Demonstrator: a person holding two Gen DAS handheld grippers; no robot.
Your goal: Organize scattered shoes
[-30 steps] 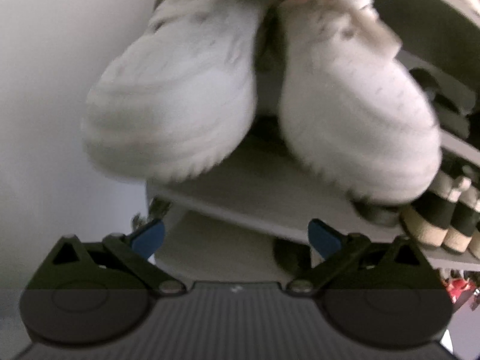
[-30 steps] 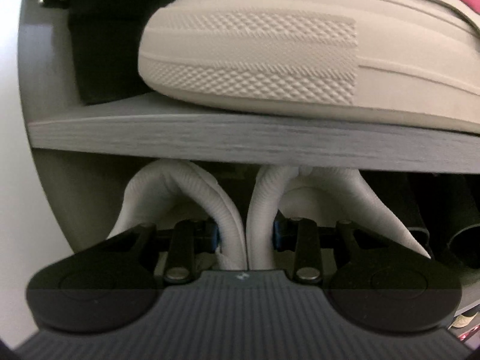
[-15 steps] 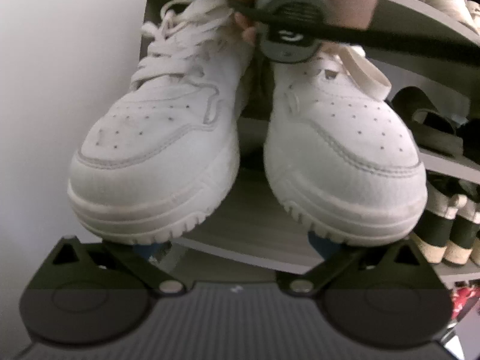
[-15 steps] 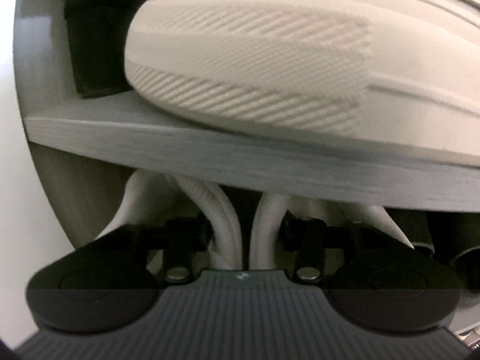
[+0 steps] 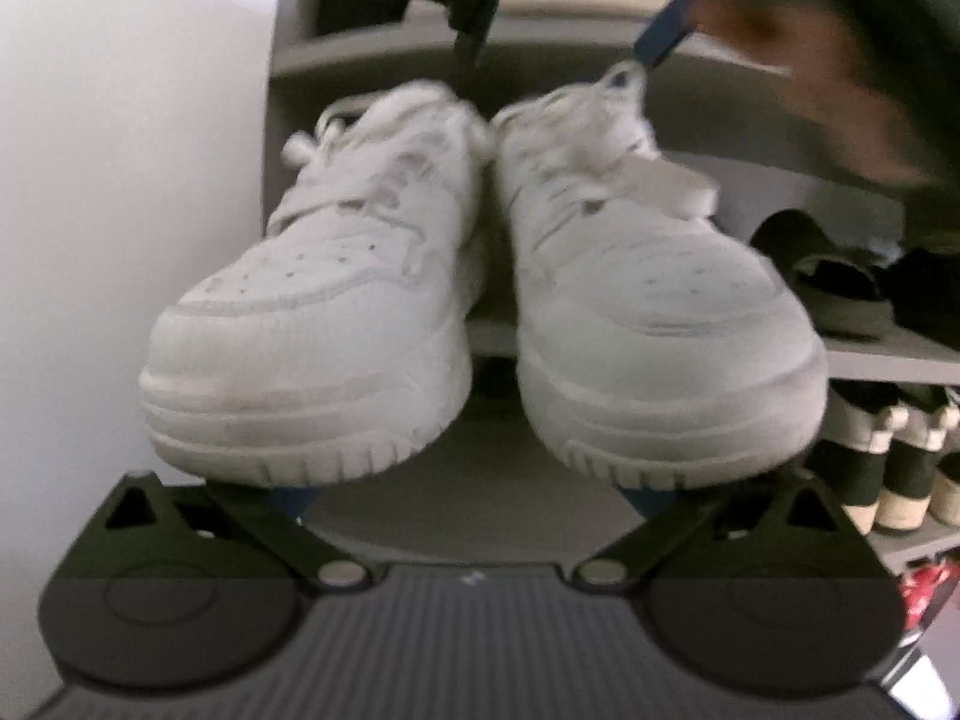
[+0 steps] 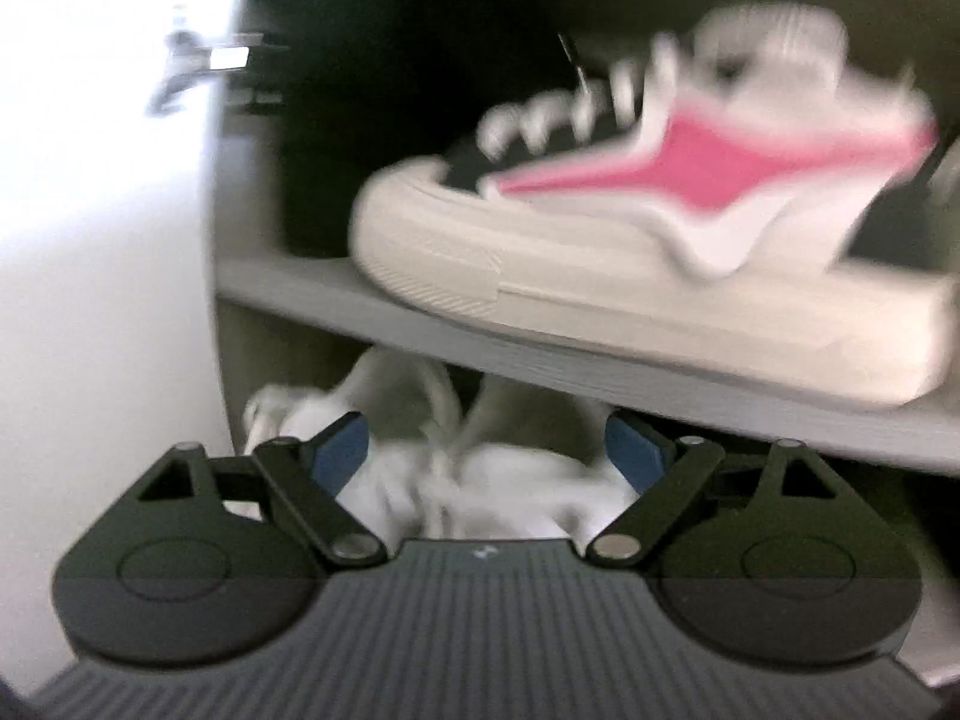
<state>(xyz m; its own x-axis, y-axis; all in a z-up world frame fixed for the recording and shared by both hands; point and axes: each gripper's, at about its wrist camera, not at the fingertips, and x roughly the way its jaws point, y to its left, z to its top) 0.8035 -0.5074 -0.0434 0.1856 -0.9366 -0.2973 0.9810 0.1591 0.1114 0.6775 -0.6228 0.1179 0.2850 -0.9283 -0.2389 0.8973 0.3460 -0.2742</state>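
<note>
A pair of white sneakers (image 5: pixel 312 324) stands on a grey shelf (image 5: pixel 870 354), toes toward the left wrist camera. My left gripper (image 5: pixel 474 498) is open wide just below the toes, gripping nothing. Above the pair's tongues, one blue pad (image 5: pixel 663 30) of my right gripper shows, clear of the shoes. In the blurred right wrist view, my right gripper (image 6: pixel 486 450) has its jaws opening. The white sneakers (image 6: pixel 504 480) lie between its fingers, but the pads do not press on them. A white-and-pink sneaker (image 6: pixel 630 240) sits on the shelf board (image 6: pixel 540 366) above.
Black sandals (image 5: pixel 834 282) share the shelf to the right of the pair. Black-and-cream striped shoes (image 5: pixel 888 462) stand one shelf lower. A white wall (image 5: pixel 120 180) borders the rack on the left. A person's hand (image 5: pixel 810 60) is at upper right.
The white pair came down tilted, then settled flat on the shelf. My right gripper opened, let go of the collars and drew back. The left gripper backed off a little.
</note>
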